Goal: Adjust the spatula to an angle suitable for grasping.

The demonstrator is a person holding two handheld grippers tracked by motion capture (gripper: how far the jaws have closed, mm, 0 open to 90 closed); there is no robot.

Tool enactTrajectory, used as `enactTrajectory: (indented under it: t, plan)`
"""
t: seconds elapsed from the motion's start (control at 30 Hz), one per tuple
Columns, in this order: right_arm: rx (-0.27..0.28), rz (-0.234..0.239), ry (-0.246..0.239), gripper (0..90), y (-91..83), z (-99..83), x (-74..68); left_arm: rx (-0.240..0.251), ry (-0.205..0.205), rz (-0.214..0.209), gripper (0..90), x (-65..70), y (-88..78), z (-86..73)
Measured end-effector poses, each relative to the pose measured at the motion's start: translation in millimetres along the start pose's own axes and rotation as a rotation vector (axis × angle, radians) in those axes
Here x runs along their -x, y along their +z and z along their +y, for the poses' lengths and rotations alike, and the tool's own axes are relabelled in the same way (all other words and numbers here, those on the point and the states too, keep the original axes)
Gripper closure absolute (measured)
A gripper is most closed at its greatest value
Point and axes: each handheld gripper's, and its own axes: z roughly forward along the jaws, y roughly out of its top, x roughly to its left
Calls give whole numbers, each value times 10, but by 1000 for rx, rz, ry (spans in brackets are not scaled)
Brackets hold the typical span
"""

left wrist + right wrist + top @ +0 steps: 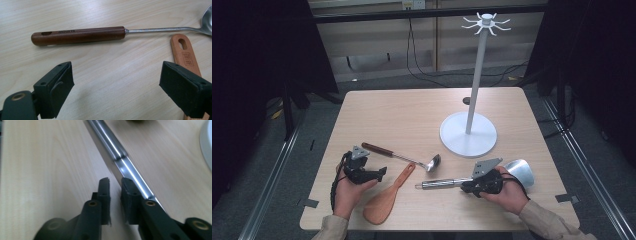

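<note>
Now you have three utensils on the worktop (377, 107): one ladle (402, 156), one wooden spatula (388, 197), one steel scoop (447, 183). Your left tongs (381, 173) stand spread; your right tongs (465, 185) sit nearly closed beside the scoop's handle, pinching nothing.

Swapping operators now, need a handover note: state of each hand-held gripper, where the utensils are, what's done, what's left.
Left hand-held gripper: open, empty, low over the table just short of the brown-handled ladle.
Right hand-held gripper: jaws nearly closed with a narrow gap, nothing between them; the steel utensil's handle lies along the outside of one jaw.
Things: ladle, wooden rice paddle and steel utensil all lie flat on the table. White hook stand upright at the right rear, hooks bare.
Done: nothing hung.
Left: probably grip the steel handle properly, then hang all three utensils.
</note>
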Motion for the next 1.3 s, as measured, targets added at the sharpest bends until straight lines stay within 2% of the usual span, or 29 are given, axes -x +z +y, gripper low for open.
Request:
enactTrajectory:
  t: [0.03, 0.1, 0.13, 0.17, 0.27, 0.33, 0.53, 0.6, 0.7, 0.73, 0.8, 0.83, 0.9, 0.93, 1.07, 1.1, 1.23, 1.3]
  plan:
    - [0, 0, 0, 770, 0, 0, 0, 0, 0, 0, 116, 0, 0, 0]
    - [70, 43, -72, 674, -51, 63, -1, -3, 5, 3, 116, -20, -30, -16]
    - [91, 36, -83, 650, -67, 87, -2, 3, -5, 5, 116, -23, -38, -28]
    - [77, 6, -86, 532, -55, 117, 13, -1, -6, 9, 117, -31, -48, -40]
    - [67, -7, -84, 488, -4, 123, 43, -2, -15, 17, 117, -49, -78, -73]
    - [20, -17, -99, 467, 69, 122, 84, -5, -12, 20, 117, -73, -105, -99]
    - [10, 10, -107, 484, 140, 151, 135, -8, -30, 31, 118, -91, -120, -141]
    - [-14, 23, -116, 539, 158, 158, 140, -15, -23, 29, 118, -100, -131, -140]
    - [-17, 29, -120, 584, 160, 162, 139, -8, -23, 36, 117, -96, -133, -135]
    - [-27, 34, -129, 637, 142, 160, 138, -9, -25, 27, 118, -94, -131, -132]
    - [-31, 50, -128, 636, 136, 158, 136, -10, -21, 26, 118, -88, -124, -129]
    - [-44, 69, -151, 641, 118, 156, 124, -11, -17, 26, 119, -86, -123, -123]
    - [-62, 80, -158, 648, 103, 158, 113, -4, -19, 26, 119, -79, -118, -112]
    - [-80, 97, -178, 666, 83, 159, 100, 1, -20, 26, 119, -77, -114, -104]
    - [-99, 125, -205, 696, 57, 150, 89, 7, -15, 43, 120, -80, -109, -88]
    - [-125, 146, -222, 710, 25, 145, 70, 12, -15, 45, 121, -80, -112, -79]
    - [-138, 152, -208, 701, 14, 141, 62, 12, -13, 45, 121, -88, -112, -66]
    - [-140, 158, -187, 636, 20, 147, 58, 9, -11, 45, 121, -83, -103, -66]
